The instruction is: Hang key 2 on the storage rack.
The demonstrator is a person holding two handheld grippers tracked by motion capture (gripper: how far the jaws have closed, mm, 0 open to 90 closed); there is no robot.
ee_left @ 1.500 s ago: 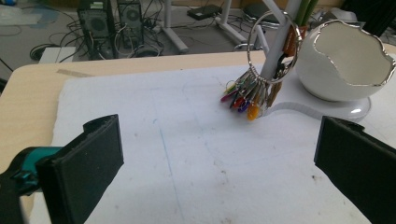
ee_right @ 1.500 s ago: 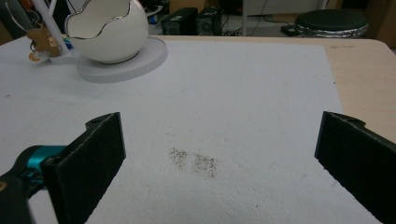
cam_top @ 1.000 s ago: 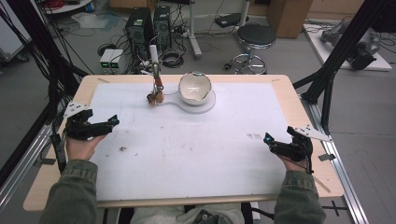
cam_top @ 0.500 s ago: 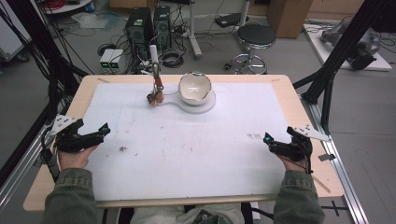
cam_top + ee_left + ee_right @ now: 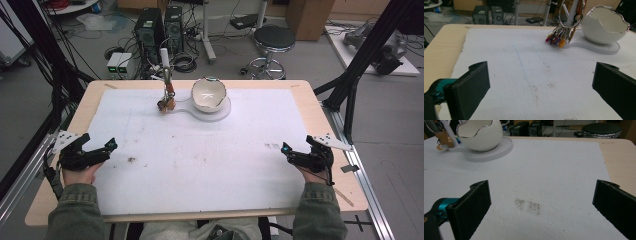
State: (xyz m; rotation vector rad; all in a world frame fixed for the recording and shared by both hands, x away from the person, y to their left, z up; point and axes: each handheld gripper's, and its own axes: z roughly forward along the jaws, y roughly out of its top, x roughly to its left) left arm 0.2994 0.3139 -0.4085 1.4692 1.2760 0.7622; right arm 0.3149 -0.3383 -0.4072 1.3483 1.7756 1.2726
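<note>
While both of the person's hands rest at the near corners of the counter (image 5: pixel 320 107), the left gripper (image 5: pixel 100 150) and the right gripper (image 5: pixel 295 156) each sit low over the white foam mat (image 5: pixel 200 160) with jaws spread wide and nothing between them. Ahead of the right gripper lies a faint speckled smudge (image 5: pixel 527 206) on the mat; a smaller dark mark (image 5: pixel 131 160) lies just in front of the left one.

Farther out, near the far edge of the mat, stands a white holder: a flat base (image 5: pixel 220 112) carrying an eggshell-shaped bowl (image 5: pixel 209 94), with an upright post (image 5: pixel 164 62) at its left end. From the post hangs a large ring with a bunch of keys and coloured tags (image 5: pixel 557 37), its lowest pieces resting on or just above the mat.

The key bunch lies forward and to the right of the left gripper, and forward and well to the left of the right gripper, beyond the bowl. The left gripper looks the nearer and has the clearer line to it, so the reach would likely fall to that hand, running diagonally across the mat.
</note>
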